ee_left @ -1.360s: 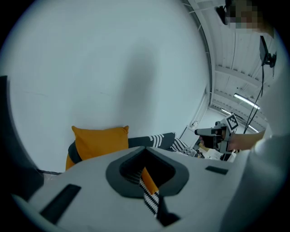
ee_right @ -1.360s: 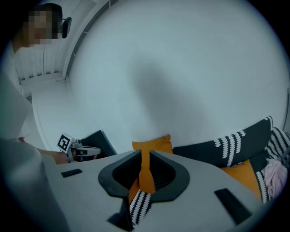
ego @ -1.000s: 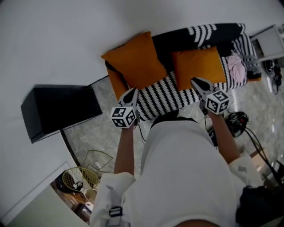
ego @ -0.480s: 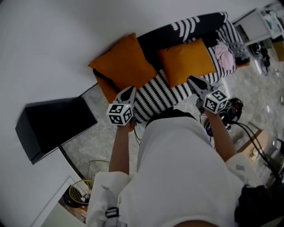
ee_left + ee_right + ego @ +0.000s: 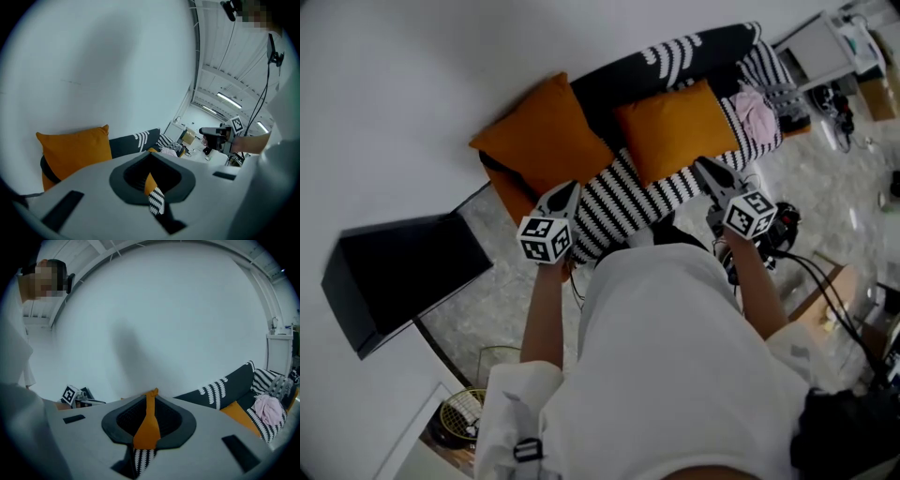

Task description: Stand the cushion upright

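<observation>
Two orange cushions are on a black-and-white striped sofa (image 5: 628, 202). The left cushion (image 5: 539, 141) leans up against the wall end and also shows in the left gripper view (image 5: 75, 150). The middle cushion (image 5: 675, 127) lies tilted on the seat. My right gripper (image 5: 701, 166) is at its lower right corner, shut on orange cushion fabric (image 5: 147, 423) that pokes up between the jaws. My left gripper (image 5: 572, 190) is shut over the seat's front edge, below the left cushion. Only a sliver of orange and stripes shows in its slit (image 5: 152, 190).
A pink cloth (image 5: 757, 108) lies on the sofa's right end, and a white cabinet (image 5: 825, 47) stands beyond it. A black box (image 5: 394, 272) is on the floor at left, with a wire basket (image 5: 459, 412) below it. Black gear and cables (image 5: 778, 225) lie at right.
The head view has swung, so the sofa and cushions slid left and up in the picture. Both grippers shifted slightly left. The right stays at the middle cushion's corner.
</observation>
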The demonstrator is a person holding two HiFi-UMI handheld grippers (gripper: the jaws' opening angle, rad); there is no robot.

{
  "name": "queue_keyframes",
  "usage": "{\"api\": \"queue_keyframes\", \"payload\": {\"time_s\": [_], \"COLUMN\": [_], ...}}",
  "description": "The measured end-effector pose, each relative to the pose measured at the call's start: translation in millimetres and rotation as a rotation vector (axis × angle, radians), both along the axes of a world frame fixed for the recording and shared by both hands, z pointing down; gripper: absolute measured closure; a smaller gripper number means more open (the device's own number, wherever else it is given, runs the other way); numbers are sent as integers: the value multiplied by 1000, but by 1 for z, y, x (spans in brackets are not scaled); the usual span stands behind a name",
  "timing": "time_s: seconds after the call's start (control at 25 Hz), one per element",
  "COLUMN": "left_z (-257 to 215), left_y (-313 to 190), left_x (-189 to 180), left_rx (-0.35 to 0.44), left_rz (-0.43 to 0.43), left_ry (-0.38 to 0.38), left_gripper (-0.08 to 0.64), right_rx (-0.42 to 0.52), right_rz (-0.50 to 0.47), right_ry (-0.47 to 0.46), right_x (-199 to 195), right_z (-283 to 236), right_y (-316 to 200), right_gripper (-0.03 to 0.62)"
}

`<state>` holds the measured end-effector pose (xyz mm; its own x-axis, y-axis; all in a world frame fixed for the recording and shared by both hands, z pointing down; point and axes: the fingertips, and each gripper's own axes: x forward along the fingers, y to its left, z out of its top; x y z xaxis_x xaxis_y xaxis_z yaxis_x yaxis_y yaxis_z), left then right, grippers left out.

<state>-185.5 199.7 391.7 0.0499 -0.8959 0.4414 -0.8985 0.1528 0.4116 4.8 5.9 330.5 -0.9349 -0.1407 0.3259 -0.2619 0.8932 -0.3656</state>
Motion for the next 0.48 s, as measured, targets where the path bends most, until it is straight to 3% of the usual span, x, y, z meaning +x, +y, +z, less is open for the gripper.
{"api": "queue_keyframes", "payload": {"time_s": [0.24, 0.48], "left_z": [4, 6], "left_y": [-13, -44], "left_x": [20, 36], "left_rx": [-15, -39], "left_rz": [-2, -74], "left_ry": [5, 8], "left_gripper": [558, 558], "right_rx": [-14, -43], "right_rz": [-11, -74], "right_ry": [1, 12], "right_x": [11, 15], "right_z": [3, 14], "right_y": [-18, -63], "right_gripper": [518, 518]}}
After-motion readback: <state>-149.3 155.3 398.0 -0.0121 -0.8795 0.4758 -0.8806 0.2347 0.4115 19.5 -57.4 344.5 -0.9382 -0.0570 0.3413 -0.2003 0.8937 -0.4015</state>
